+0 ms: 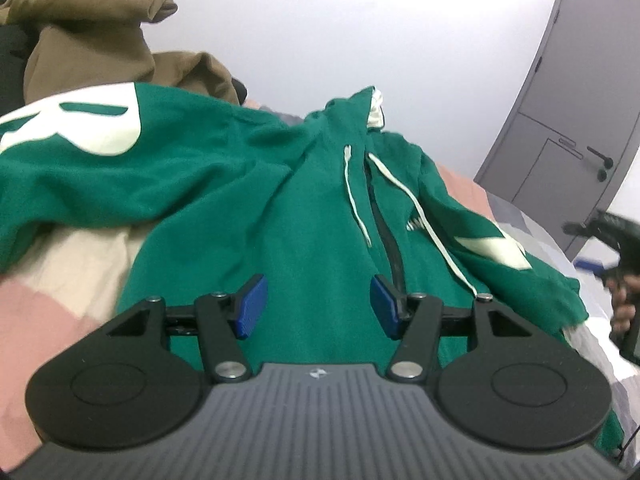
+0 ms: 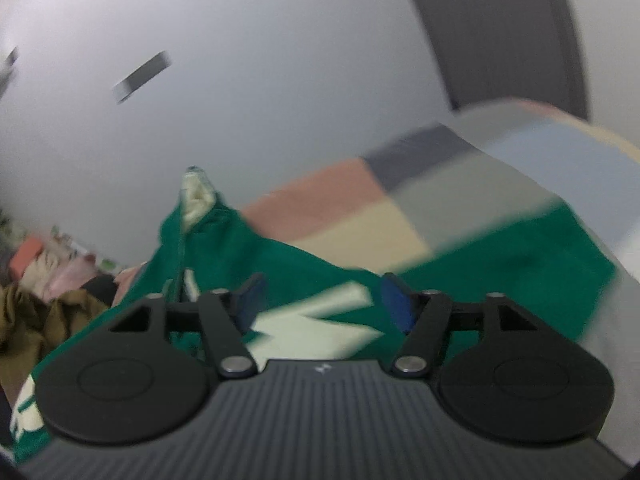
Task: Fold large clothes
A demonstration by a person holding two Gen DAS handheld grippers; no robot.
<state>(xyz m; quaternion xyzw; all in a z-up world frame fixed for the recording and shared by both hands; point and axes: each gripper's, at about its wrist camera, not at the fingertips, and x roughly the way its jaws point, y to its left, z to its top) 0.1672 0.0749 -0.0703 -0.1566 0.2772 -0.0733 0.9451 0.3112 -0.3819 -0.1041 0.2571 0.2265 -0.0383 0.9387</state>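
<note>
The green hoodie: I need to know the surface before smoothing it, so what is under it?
The green hoodie lies on a patchwork bedcover of pink, beige and grey squares, visible around its edges. Anything directly beneath the fabric is covered.

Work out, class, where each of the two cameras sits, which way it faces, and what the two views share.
Left wrist: sits on the left claw, looking forward and down over the green hoodie on the patchwork bedspread toward a grey door; its open blue pads show, plus a hand at right.
Right wrist: sits on the right claw, facing the hoodie's sleeve and white wall; blurred; open pads show.
Shared: hoodie, bedspread, brown garment, door.
</note>
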